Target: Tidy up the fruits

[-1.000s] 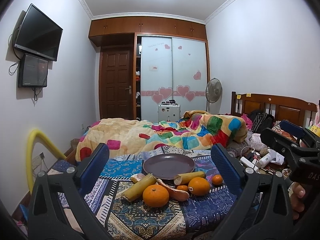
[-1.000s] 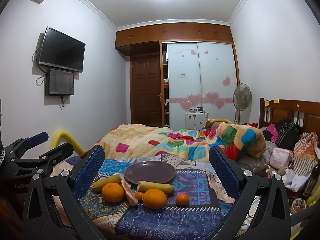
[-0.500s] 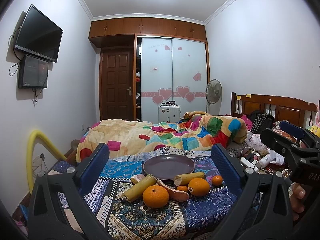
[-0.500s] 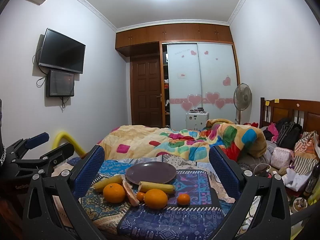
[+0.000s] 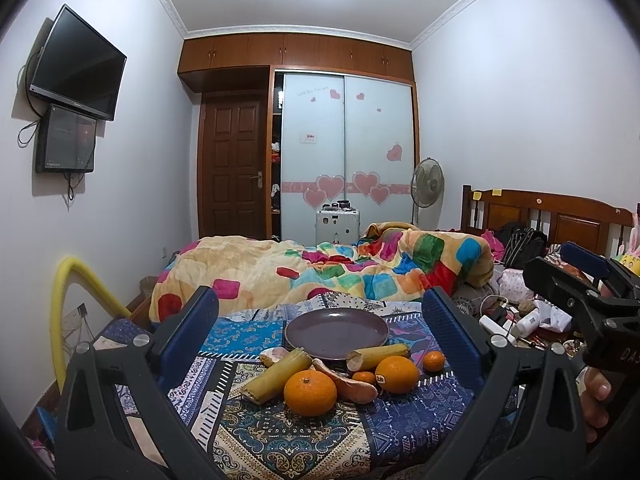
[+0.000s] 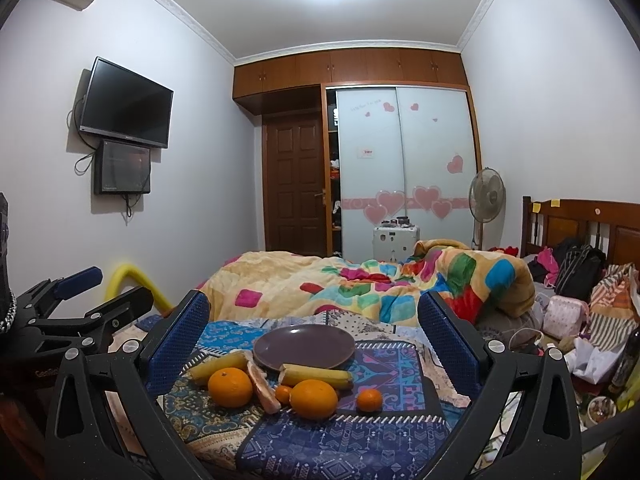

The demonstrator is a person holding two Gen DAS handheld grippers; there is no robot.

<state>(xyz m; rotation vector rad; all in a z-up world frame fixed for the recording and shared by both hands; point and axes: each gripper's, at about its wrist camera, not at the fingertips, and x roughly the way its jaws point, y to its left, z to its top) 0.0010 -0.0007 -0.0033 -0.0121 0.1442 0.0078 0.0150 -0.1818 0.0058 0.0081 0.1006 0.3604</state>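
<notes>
An empty purple plate [image 5: 337,332] [image 6: 304,346] sits on a patterned cloth. In front of it lie two large oranges [image 5: 310,393] [image 5: 397,374], two small tangerines [image 5: 433,361] [image 5: 364,377], two yellow sugarcane-like pieces [image 5: 278,374] [image 5: 378,355] and a sweet potato [image 5: 345,382]. My left gripper [image 5: 320,332] is open and empty, held back from the fruit. My right gripper [image 6: 314,338] is open and empty, also short of the fruit. In the right wrist view the large oranges [image 6: 230,387] [image 6: 314,399] are nearest.
A colourful blanket [image 5: 320,272] covers the bed behind the cloth. Clutter and bags [image 6: 580,320] lie at the right by the wooden headboard [image 5: 540,216]. A yellow foam tube [image 5: 76,292] curves at the left. The other gripper shows at each view's edge [image 5: 592,312] [image 6: 76,316].
Both views have shifted very slightly; the fruit and plate have not moved and both grippers stay open.
</notes>
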